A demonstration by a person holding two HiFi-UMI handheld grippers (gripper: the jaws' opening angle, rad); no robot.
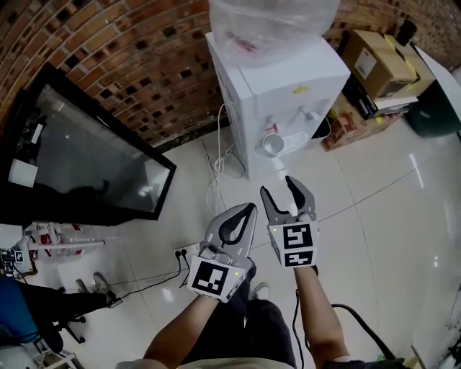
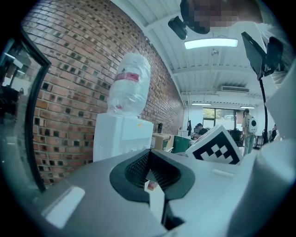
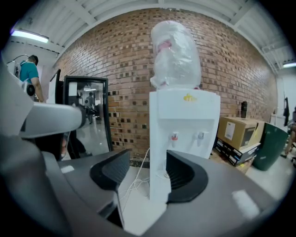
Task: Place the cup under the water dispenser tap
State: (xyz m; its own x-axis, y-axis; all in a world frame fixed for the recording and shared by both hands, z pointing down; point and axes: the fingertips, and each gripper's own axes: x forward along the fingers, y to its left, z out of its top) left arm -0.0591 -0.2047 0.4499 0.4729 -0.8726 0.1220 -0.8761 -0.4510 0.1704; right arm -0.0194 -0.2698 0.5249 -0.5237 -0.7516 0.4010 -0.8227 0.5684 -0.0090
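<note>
A white cup [image 1: 272, 144] sits in the front recess of the water dispenser [image 1: 288, 86], below its two taps [image 1: 306, 114]. The cup's round mouth shows from above. The dispenser is a white box carrying an upturned clear bottle [image 1: 274, 21], and its back stands against a brick wall [image 1: 130, 58].

In front of the dispenser lies open white tiled floor [image 1: 374, 187], with nothing between the recess and the two claws. A loose white cable [image 1: 220, 166] trails down the floor beside the dispenser's left front corner. Further to that side, a large black-framed glass panel [image 1: 86, 158] leans along the wall. To the dispenser's right are stacked cardboard boxes [image 1: 374, 61], close to its side, and beyond them a dark green bin [image 1: 436, 108].

Both claws are held side by side over the floor in front of the dispenser, apart from it, at the ends of two bare forearms. The right claw [image 1: 276, 184] is the nearer one and points at the recess. Its jaws stand apart with nothing between them; its own view looks through the gap at the dispenser's front [image 3: 185, 120]. The left claw [image 1: 248, 210] is just beside it, a little further back from the dispenser. Its jaws are closed tip to tip and hold nothing.
</note>
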